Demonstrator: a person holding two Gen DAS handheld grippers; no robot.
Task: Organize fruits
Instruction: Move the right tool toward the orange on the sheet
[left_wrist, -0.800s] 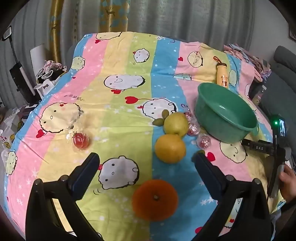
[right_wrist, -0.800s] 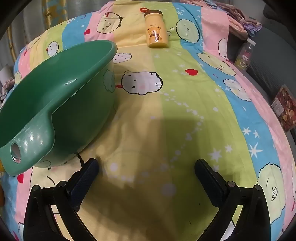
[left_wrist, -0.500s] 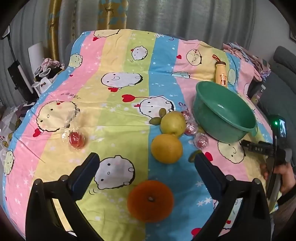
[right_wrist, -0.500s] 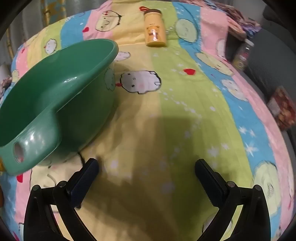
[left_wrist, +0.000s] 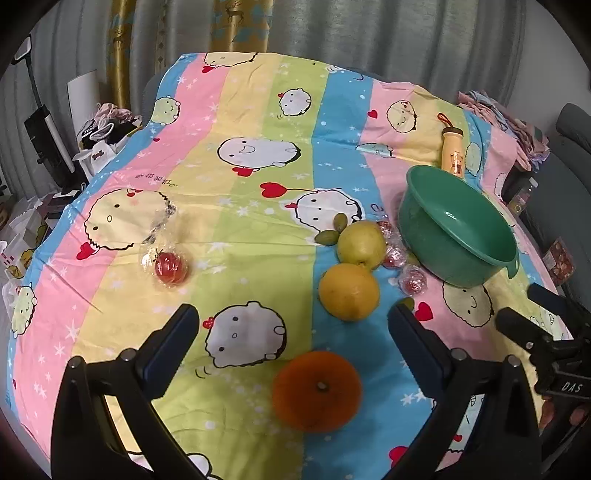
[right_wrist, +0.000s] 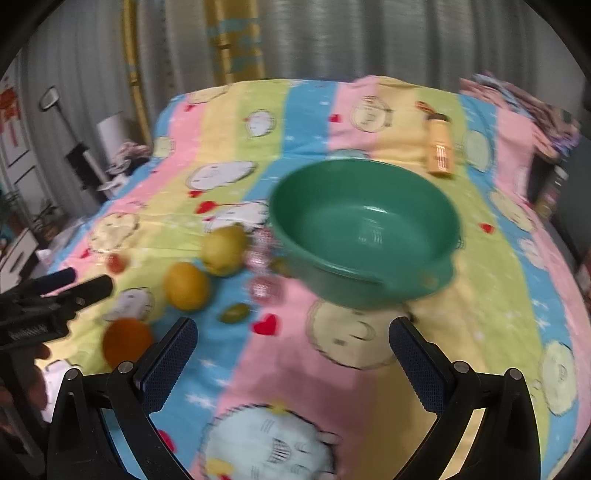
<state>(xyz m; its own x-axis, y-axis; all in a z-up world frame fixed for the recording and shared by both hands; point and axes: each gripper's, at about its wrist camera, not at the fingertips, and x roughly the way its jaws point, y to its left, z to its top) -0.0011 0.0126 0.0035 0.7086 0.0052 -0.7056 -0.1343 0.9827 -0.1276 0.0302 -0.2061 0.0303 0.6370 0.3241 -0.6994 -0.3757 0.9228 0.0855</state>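
Hovering with its fingers apart over the orange (left_wrist: 317, 390), probably to pick it for the empty green basin (left_wrist: 458, 225) nearby, the left tool (left_wrist: 293, 334) is low while the right tool (right_wrist: 293, 341) waits, also apart.

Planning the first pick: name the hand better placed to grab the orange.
Left. The orange lies directly between the open left tongs. The open right tongs face the green basin, with the orange off to their side.
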